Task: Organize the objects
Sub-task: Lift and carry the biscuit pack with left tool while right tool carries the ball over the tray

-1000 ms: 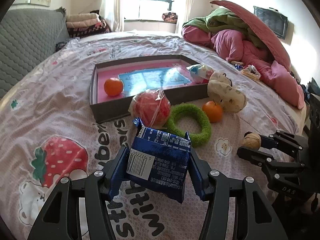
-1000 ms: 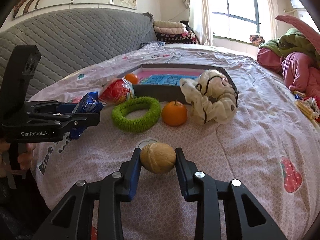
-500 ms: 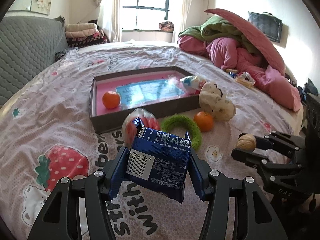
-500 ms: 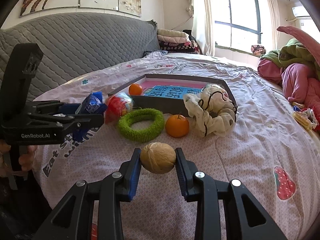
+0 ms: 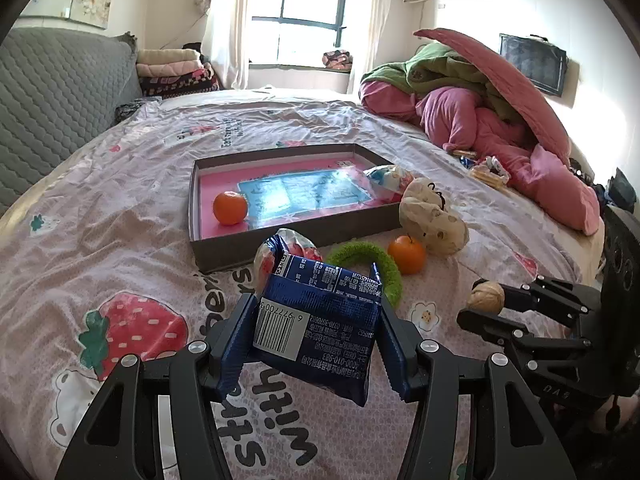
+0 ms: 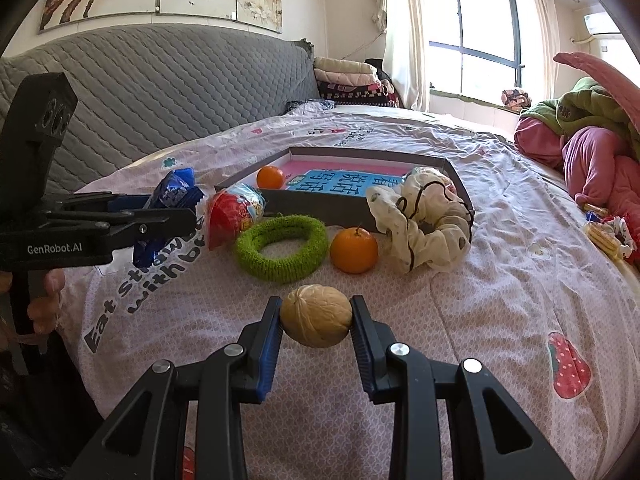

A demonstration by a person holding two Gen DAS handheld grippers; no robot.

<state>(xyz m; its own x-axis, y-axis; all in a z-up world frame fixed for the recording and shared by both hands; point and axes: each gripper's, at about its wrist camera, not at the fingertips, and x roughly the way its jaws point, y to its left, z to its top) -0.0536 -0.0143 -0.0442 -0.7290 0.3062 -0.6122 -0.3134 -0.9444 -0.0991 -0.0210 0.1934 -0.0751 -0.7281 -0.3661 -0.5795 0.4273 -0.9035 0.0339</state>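
the blue snack packet (image 5: 320, 328) clamped in the left claw (image 5: 318, 336) hides the near side of the green ring (image 5: 366, 254) and most of the red wrapped snack (image 5: 294, 246) just beyond it. its small print is too fine to read. past the right claw (image 6: 316, 322), the cream cloth bundle (image 6: 424, 222) covers the box (image 6: 320, 204)'s near right corner and what may be a wrapped packet there.

Pink bedding pile (image 5: 492, 120), grey headboard (image 6: 160, 92), window (image 5: 308, 4).

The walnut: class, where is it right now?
The walnut is clamped in the right gripper, above the bedsheet, just in front of the green ring and orange.
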